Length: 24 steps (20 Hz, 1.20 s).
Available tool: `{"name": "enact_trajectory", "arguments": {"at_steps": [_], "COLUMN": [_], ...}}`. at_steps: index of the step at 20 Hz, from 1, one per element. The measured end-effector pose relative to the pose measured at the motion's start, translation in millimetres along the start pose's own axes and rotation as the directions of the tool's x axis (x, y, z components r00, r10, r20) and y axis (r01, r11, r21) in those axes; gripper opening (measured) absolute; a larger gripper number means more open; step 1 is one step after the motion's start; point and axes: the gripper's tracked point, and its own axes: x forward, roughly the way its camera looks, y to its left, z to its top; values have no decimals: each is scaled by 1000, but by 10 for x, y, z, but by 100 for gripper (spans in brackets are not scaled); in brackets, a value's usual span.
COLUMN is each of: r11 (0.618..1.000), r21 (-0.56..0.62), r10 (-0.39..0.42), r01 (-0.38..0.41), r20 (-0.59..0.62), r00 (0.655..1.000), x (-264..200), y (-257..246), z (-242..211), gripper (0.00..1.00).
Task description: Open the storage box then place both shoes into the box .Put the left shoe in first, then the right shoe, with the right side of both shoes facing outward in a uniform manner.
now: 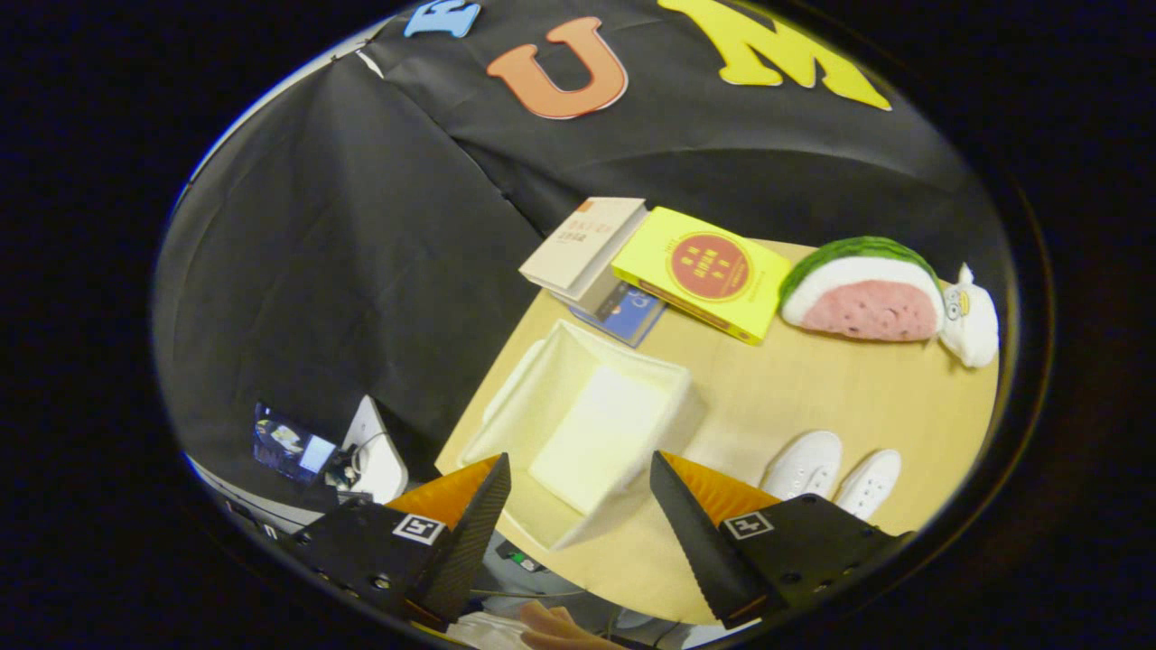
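Observation:
A white storage box [587, 424] stands on the wooden table [813, 388], its top open and its inside bare. It lies just ahead of my gripper [578, 474], partly between the two fingers. Two white shoes [831, 474] sit side by side on the table to the right of the box, just beyond the right finger [695, 524]. The fingers are spread wide with nothing held between them, well above the table.
At the table's far side lie a stack of books [591, 253], a yellow book [700, 271], a watermelon-slice plush [862, 293] and a small white plush [971, 316]. Left of the table, below, sits a small screen with cables [293, 447]. A hand [560, 627] shows beneath the fingers.

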Motion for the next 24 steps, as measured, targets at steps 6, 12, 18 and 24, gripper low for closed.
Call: {"name": "enact_trajectory", "arguments": {"at_steps": [6, 12, 18, 24], "r11": [990, 950, 887, 910], "r21": [80, -49, -141, -19], "r10": [-110, -311, -462, -389], "r01": [118, 309, 441, 414], "r20": [-101, -245, -311, -383], "r00": [989, 918, 831, 838], "x": [9, 407, 727, 953], "y": [-1170, -1914, -2268, -2256], "z": [-844, -1453, -1503, -1593], "gripper": [95, 88, 72, 27]}}
